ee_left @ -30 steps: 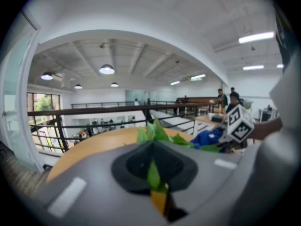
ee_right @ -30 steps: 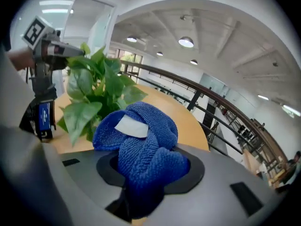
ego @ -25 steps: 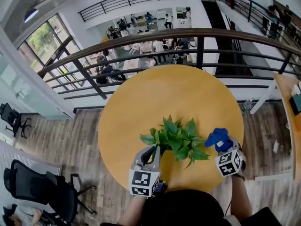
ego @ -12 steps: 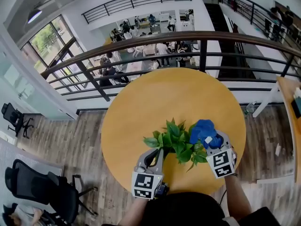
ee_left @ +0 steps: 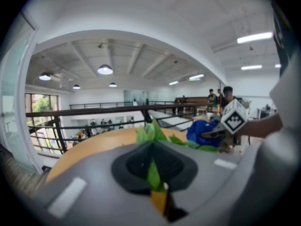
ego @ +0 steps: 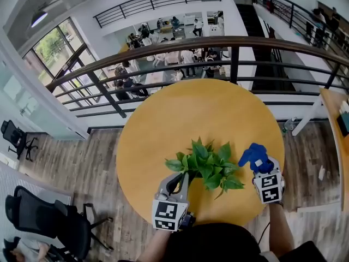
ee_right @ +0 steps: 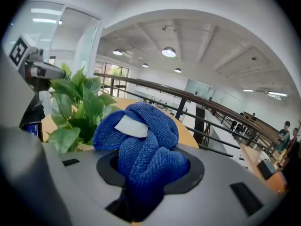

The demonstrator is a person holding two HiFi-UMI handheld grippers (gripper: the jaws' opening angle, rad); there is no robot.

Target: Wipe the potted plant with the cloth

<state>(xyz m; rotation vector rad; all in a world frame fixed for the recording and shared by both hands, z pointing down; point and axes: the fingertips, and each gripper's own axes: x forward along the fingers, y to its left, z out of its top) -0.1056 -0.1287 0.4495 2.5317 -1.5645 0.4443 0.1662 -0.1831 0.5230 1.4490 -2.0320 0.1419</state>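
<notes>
Currently my right gripper (ee_right: 141, 197) pinches the blue cloth (ee_right: 141, 145), soft and bunched, just right of the potted plant (ego: 206, 165) on the round table (ego: 152, 124). My left gripper (ee_left: 160, 197) is closed on one thin leaf (ee_left: 153, 173). I judge the leaves tear easily, so I should wipe lightly.

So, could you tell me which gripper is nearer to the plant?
Left. The left gripper is shut on a leaf at the plant's left side; the right gripper, holding the cloth, sits just beside its right edge.
</notes>
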